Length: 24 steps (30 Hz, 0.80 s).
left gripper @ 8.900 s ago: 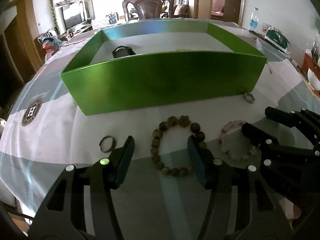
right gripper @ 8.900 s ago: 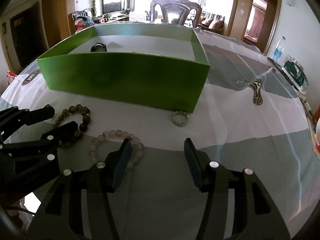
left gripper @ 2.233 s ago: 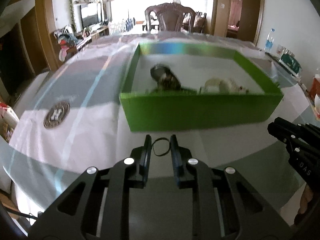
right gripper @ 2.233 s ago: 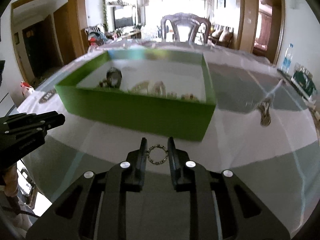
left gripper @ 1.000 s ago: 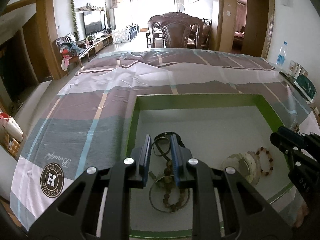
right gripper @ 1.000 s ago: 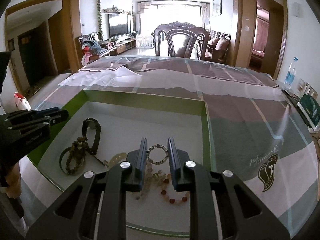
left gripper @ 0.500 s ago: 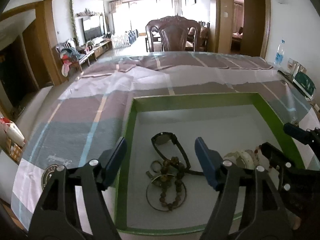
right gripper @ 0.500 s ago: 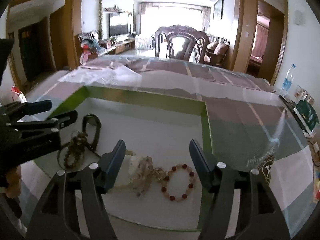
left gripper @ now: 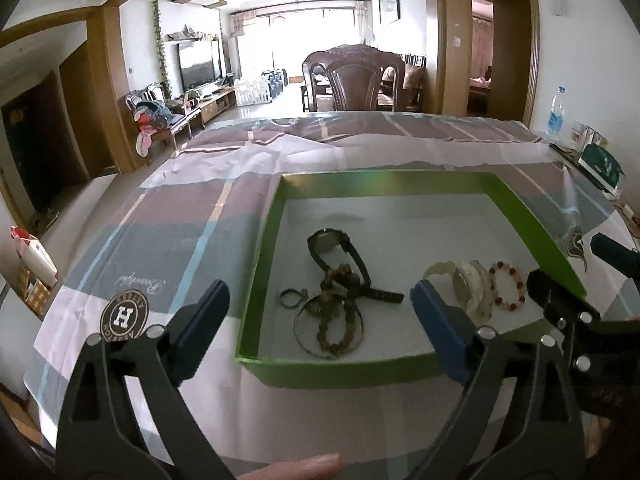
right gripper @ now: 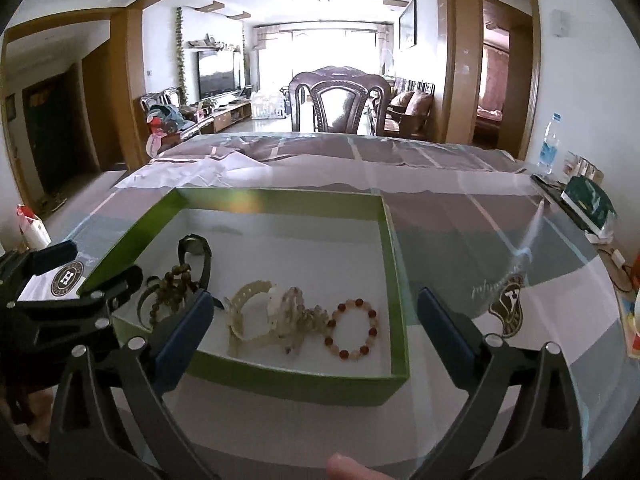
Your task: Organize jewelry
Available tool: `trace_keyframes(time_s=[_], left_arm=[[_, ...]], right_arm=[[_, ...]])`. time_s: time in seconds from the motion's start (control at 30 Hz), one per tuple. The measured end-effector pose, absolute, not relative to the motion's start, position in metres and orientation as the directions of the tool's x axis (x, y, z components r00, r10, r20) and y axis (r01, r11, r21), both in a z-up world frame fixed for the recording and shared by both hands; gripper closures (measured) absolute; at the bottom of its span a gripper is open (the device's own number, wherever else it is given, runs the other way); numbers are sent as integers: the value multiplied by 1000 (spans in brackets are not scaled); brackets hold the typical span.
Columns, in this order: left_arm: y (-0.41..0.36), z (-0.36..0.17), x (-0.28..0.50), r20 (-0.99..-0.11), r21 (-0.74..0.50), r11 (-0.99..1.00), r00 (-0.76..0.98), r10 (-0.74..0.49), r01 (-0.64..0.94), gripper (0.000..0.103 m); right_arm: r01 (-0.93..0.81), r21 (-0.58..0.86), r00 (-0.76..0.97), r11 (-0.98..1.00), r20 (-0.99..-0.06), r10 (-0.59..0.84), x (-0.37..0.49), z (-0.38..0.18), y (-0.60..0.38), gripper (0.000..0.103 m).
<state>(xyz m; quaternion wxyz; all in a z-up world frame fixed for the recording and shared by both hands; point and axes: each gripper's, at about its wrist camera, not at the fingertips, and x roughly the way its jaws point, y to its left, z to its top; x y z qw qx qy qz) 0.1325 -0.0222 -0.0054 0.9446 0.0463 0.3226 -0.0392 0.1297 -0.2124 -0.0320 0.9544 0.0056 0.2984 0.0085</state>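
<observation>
Since both tongs have just been opening with nothing between them:
Left gripper [left gripper: 320, 312]: released, empty, above the green box's [left gripper: 264, 248] near left corner.
Right gripper [right gripper: 312, 320]: released, empty, near the right wall.
Jewelry: dark watch [left gripper: 332, 244], bead bracelets [left gripper: 338, 320] and thin ring [left gripper: 290, 297] lie left; pale watch [right gripper: 256, 312] and red bracelet [right gripper: 354, 330] right, apparently so each hand serves its side.

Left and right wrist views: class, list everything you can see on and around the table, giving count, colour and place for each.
Box: one, green, on the tablecloth.
Watch: one, black, left part of the box.
Bead bracelet: one, brown, by the black watch.
Small ring: one, dark, near the box's left wall.
Pale watch: one, cream, mid-box.
Red bead bracelet: one, right part of the box.
Tablecloth: one, striped grey and white.
Chair: one, dark wood, behind the table.
Left gripper: open, empty.
Right gripper: open, empty.
</observation>
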Motion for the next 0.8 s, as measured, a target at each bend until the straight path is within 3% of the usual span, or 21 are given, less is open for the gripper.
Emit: trace_keyframes(time_s=[0.23,0.8], left_arm=[[-21,-6,126,-612,68,993,790,-39,102,5],[-23,-6,125,-616,70,992,787,-39,104,5]], right_arm=[[-4,22,819,1000,-574,16,126,-34,-213,4],[2,28,816,1000,-578,15,124,-36,-215,4]])
